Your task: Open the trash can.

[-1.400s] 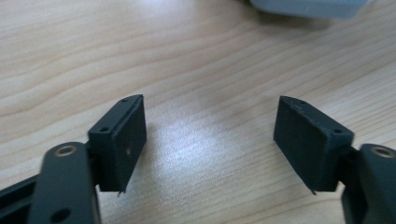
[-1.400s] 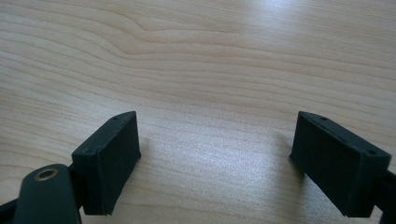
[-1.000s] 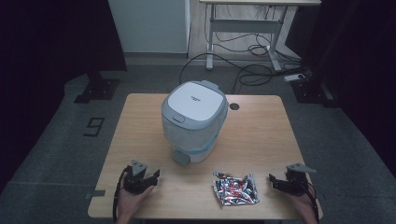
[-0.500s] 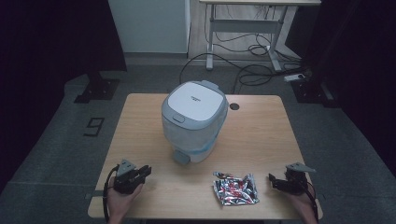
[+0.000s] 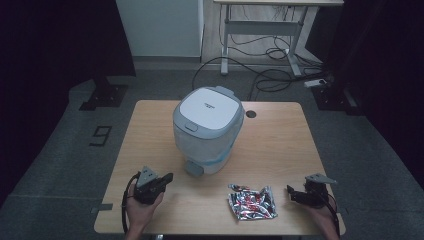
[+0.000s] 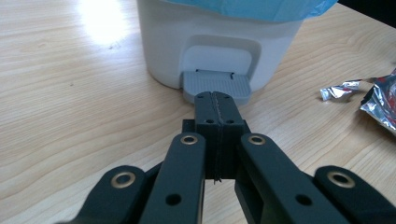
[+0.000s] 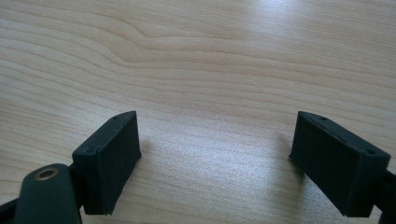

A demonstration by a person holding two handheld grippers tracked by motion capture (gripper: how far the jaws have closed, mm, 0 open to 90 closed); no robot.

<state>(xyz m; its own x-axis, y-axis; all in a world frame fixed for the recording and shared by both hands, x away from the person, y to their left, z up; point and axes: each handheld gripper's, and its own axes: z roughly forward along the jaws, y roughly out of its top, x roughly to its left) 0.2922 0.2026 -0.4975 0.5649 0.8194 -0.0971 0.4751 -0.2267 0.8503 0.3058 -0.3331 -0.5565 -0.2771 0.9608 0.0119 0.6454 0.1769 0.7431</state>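
Observation:
A white pedal bin (image 5: 207, 127) with a grey lid stands in the middle of the table, and a blue bag liner (image 6: 257, 7) shows under its rim. Its grey foot pedal (image 6: 217, 84) sticks out at the base, facing the near edge. My left gripper (image 6: 215, 95) is shut with nothing in it, and its tips sit just short of the pedal. From above, the left gripper (image 5: 169, 177) lies left of the pedal (image 5: 194, 168). My right gripper (image 7: 219, 154) is wide open over bare wood. It rests near the front right corner (image 5: 291, 191).
A pile of crumpled foil wrappers (image 5: 251, 202) lies on the wooden table (image 5: 280, 145) between the two grippers, right of the pedal; its edge shows as foil wrappers (image 6: 380, 95) in the left gripper view. A cable hole (image 5: 251, 114) sits behind the bin.
The left gripper drew back to the left, then came forward and right again, and now points at the bin's pedal. The right gripper has stayed where it was.

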